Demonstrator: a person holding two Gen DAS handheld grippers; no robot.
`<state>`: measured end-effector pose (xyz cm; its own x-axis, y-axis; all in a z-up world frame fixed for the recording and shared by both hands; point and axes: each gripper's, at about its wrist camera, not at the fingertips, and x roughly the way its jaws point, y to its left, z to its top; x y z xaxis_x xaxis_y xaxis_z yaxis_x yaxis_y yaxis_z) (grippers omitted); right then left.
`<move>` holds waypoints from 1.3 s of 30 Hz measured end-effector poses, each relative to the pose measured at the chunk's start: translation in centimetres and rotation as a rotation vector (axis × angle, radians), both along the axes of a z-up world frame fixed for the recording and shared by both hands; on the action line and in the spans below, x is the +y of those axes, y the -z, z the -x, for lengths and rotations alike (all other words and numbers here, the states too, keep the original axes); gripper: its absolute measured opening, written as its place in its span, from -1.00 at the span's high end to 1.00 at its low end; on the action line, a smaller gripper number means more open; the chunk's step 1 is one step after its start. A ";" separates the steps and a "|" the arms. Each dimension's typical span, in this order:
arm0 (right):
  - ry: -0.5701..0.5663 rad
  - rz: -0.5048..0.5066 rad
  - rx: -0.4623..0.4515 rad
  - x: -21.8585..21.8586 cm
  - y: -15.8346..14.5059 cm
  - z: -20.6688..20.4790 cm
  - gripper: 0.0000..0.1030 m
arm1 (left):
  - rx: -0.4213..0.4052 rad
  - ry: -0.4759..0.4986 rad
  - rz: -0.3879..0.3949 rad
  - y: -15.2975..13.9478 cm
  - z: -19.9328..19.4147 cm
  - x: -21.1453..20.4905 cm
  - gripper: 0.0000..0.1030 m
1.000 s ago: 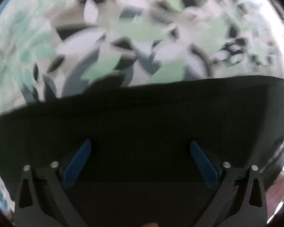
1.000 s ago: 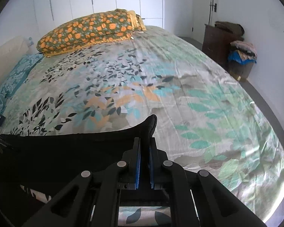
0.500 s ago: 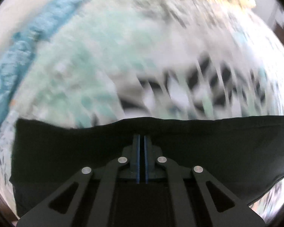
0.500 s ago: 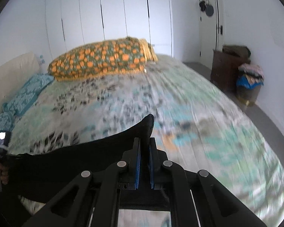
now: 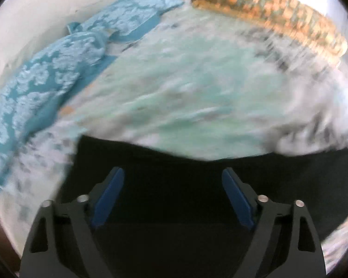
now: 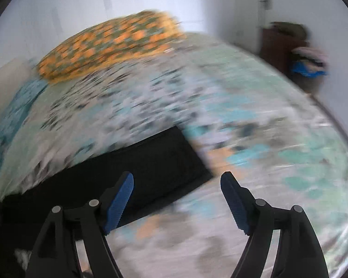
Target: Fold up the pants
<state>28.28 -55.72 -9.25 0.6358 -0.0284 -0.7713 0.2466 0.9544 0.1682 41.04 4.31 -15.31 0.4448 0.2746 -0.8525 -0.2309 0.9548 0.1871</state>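
Black pants [image 6: 150, 162] lie blurred on the bedspread [image 6: 255, 127], both the left gripper [image 5: 174, 180] and right gripper [image 6: 177, 185] spread wide.

The left wrist camera sits low over the black pants [image 5: 174, 185], facing the teal pillows [image 5: 46, 74]. The right wrist camera looks from higher across the bed [image 6: 255, 120] toward the wardrobe. Both share the orange-patterned pillow [image 6: 109, 46] and the pants.

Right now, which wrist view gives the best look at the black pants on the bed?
The right wrist view: the pants show an end with its corner and edges on the bedspread. In the left wrist view the pants fill the lower frame, showing only the upper and left edges.
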 end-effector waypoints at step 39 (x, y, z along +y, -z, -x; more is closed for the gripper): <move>-0.276 0.055 0.214 23.5 7.1 -4.4 -0.98 | 0.140 -0.003 -0.091 4.0 7.7 10.5 -0.99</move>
